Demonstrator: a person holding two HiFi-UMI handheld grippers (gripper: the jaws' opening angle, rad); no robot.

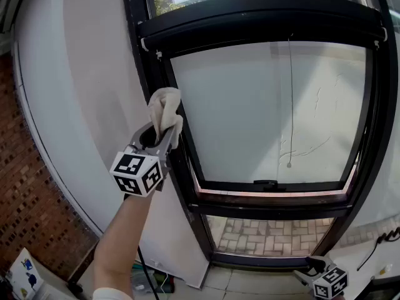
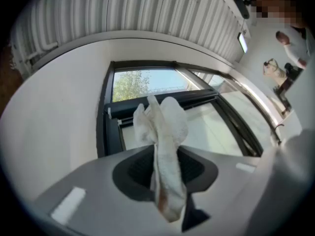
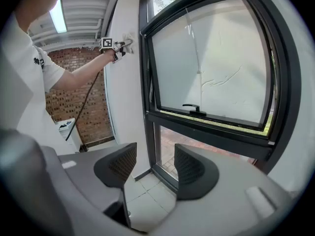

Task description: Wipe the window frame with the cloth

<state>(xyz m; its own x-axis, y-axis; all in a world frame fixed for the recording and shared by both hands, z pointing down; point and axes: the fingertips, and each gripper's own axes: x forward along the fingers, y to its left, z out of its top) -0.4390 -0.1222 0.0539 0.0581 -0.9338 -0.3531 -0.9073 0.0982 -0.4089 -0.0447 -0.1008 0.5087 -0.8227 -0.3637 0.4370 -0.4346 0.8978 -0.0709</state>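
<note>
L gripper (image 1: pixel 161 137): grey shell, white cube (image 1: pixel 136 174) w/ blk square markers. R gripper (image 3: pixel 153 166): same grey body, dark ribbed pads (image 3: pixel 123 165), white sticker (image 3: pixel 258 200) per side. Person: white short-sleeve tee (image 3: pixel 29 58), dark print on sleeve.

I see a cream cloth (image 1: pixel 164 107) with a brownish tinge at its lower end, against the black window frame (image 1: pixel 185 167). My left gripper (image 1: pixel 160 135) is pale grey, and its marker cube (image 1: pixel 137 173) has black-and-white squares. The brick wall (image 1: pixel 28 192) is red-brown with pale mortar lines.
</note>
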